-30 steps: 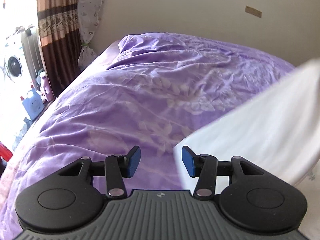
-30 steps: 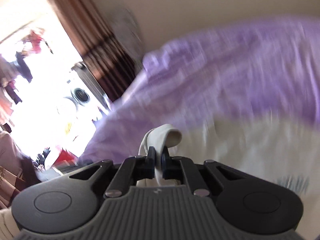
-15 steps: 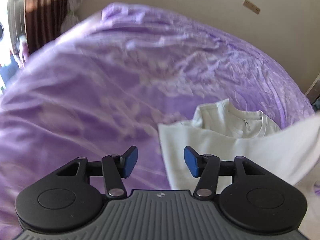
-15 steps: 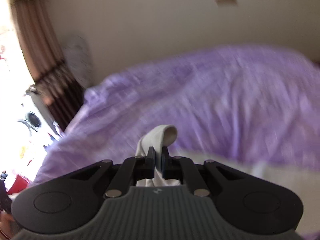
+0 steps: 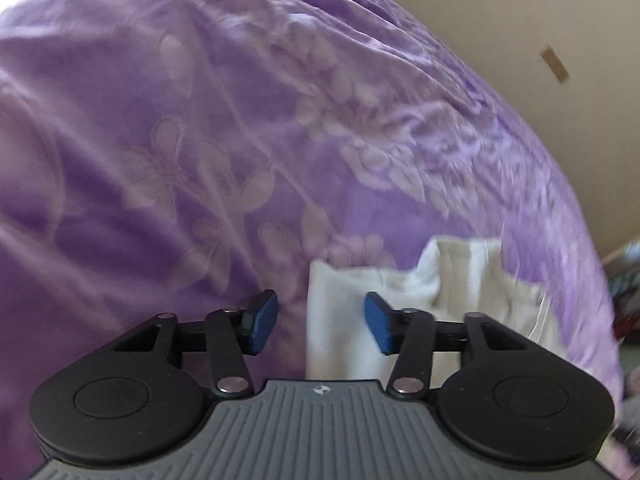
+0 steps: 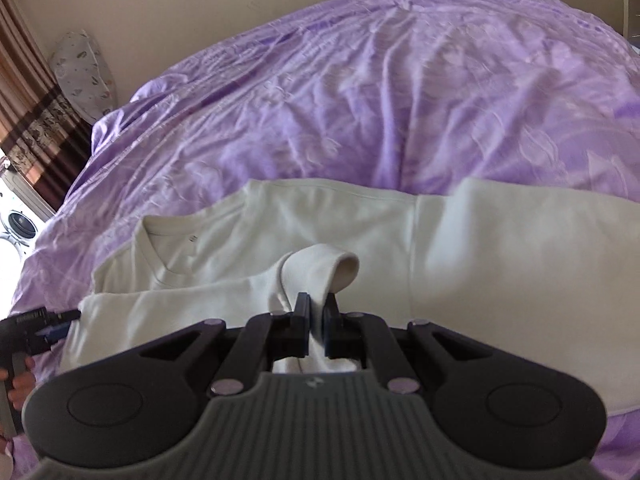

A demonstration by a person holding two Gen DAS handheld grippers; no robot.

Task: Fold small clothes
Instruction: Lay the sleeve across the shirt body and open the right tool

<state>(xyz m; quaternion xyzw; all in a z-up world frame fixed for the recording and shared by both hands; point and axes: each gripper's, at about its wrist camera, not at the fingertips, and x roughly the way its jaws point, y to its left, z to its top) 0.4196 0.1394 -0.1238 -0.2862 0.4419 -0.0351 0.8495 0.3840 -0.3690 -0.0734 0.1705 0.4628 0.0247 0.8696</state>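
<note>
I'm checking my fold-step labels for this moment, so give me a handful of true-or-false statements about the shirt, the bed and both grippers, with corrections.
1. The right gripper is shut on a fold of the cream long-sleeved cotton shirt. True.
2. The left gripper is clamped on the shirt. False: its blue pads stand apart, the jaws having just been closing, with the shirt's edge between them.
3. The shirt lies on a purple floral bedspread. True.
4. The shirt's neckline is hidden. False: it shows.
</note>
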